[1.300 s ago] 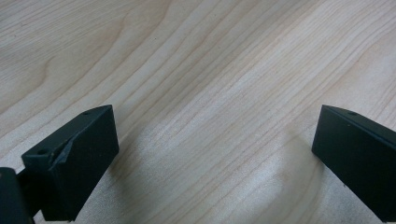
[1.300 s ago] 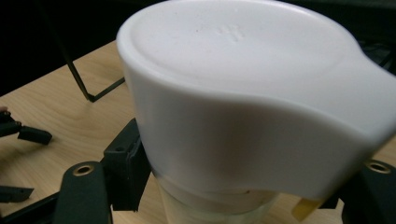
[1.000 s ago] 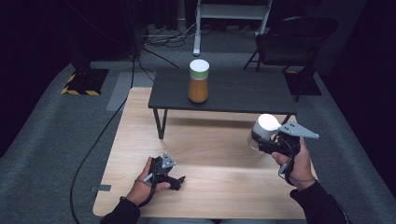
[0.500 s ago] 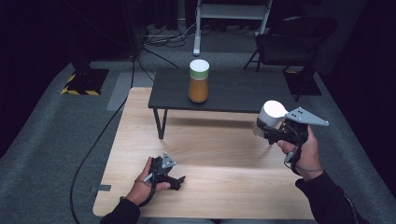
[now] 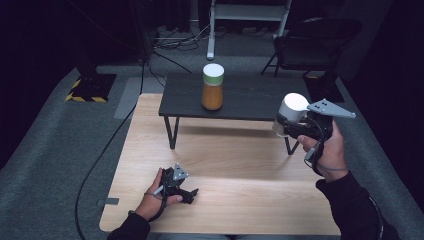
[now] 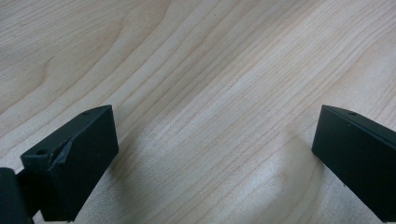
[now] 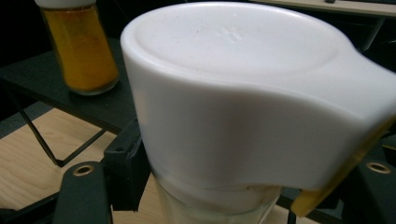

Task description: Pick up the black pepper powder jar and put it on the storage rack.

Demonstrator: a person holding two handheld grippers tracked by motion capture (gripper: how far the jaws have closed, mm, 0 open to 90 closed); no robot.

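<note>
Jar (image 5: 291,111) with white lid is gripped by right tongs (image 5: 284,129), raised above tabletop (image 5: 240,150). Left tongs (image 5: 187,194) are held open on tabletop.

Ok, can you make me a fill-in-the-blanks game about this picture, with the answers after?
1. The jar with orange stuff inside stands on the small ____ table.
2. The jar's lid is ____.
3. The right gripper is shut on a container with a ____ cap.
4. The left gripper rests on the wooden tabletop with its jaws ____.

Answers: black; white; white; open
</note>
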